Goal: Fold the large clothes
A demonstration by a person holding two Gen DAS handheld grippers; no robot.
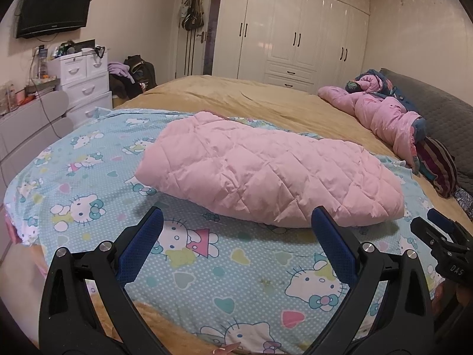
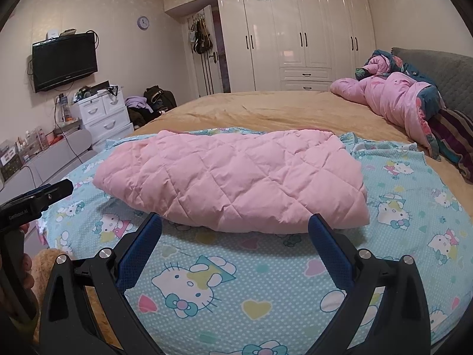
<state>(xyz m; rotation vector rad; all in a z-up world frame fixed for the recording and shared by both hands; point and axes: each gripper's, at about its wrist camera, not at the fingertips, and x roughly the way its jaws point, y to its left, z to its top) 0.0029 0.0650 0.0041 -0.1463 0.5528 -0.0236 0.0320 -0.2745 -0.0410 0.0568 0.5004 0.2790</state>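
Big and soft, the bed fills most of both views, with a tan cover at the back and a blue cat-print sheet spread over the near end. White closets line the far wall, and a black TV hangs in the upper left of the frame. The pink puffy coat lies in the middle of both pictures, flat on the cat-print sheet. It looks already folded into a long, fat bundle. The left gripper is spread wide and holds nothing; its blue pads sit just in front of the coat's near edge, not touching it. The right gripper is wide too, also with nothing in it, and also sits near that same edge. In the left wrist view the right gripper peeks in at the lower right of the frame. A second pink bundle sits well apart in the upper right, by the grey headboard. My guess is that one fold is done and another one is about to start. Next, each claw would need to reach the near edge, pinch the thick cloth well, and lift both sides together so the coat folds over evenly.
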